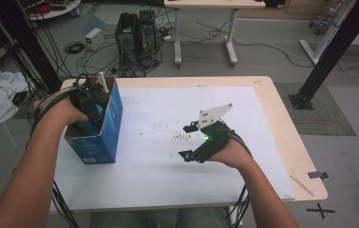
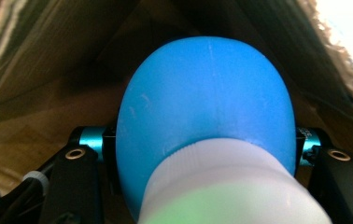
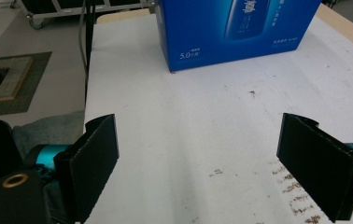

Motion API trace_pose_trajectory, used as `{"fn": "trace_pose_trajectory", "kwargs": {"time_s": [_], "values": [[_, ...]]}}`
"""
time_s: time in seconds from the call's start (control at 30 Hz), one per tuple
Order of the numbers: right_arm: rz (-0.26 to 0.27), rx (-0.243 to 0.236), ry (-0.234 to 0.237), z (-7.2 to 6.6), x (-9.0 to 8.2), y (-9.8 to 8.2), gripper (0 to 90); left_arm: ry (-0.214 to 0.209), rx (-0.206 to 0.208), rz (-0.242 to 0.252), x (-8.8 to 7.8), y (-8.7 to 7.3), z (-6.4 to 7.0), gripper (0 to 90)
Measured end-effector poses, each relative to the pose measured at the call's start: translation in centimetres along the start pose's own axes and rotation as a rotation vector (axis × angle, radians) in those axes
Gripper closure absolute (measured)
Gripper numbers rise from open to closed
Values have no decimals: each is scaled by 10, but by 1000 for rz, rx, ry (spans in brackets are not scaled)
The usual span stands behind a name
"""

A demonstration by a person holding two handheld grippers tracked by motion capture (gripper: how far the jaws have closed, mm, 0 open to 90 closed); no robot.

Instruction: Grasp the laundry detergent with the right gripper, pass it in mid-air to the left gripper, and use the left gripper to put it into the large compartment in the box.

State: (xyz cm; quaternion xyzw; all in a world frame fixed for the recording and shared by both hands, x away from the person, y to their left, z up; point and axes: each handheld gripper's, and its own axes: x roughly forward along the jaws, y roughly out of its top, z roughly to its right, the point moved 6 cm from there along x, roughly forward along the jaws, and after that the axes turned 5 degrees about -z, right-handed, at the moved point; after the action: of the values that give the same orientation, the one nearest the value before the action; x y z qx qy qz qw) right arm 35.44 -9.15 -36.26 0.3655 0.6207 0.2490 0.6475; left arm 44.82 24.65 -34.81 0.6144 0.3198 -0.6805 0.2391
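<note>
Left gripper (image 1: 88, 105) pinched a blue bottle (image 2: 202, 107) inside the open blue box (image 1: 102, 133), apparently packing it, while right gripper (image 1: 188, 141) waited spread above the table (image 1: 158, 175).

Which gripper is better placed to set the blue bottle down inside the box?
Left. The left gripper is inside the blue box, shut on the blue bottle. The right gripper hangs open over the table, apart.

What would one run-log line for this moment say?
left gripper: shut on blue bottle, inside blue box | right gripper: open, empty, over white mat
</note>
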Motion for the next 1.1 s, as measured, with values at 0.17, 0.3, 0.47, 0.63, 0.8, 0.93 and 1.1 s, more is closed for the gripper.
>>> {"fn": "trace_pose_trajectory", "kwargs": {"time_s": [0.17,0.3,0.47,0.63,0.8,0.93,1.1], "values": [[2,0,-2,0,1,0,119,-3,-5,-2,1,-1,0,390],[4,0,1,-1,2,1,119,-10,-20,6,1,-2,0,386],[0,-2,-2,-2,1,2,119,1,-38,16,1,-3,-1,346],[2,-1,-5,-3,-1,2,119,3,-30,13,-1,-3,1,323],[1,-5,-7,-3,-3,4,119,0,-26,21,-7,-5,4,322],[-4,-11,-11,-2,-4,5,119,-5,-34,40,-12,-6,9,322],[-12,-4,-18,2,-7,6,119,0,-29,34,-20,-10,13,302]]}}
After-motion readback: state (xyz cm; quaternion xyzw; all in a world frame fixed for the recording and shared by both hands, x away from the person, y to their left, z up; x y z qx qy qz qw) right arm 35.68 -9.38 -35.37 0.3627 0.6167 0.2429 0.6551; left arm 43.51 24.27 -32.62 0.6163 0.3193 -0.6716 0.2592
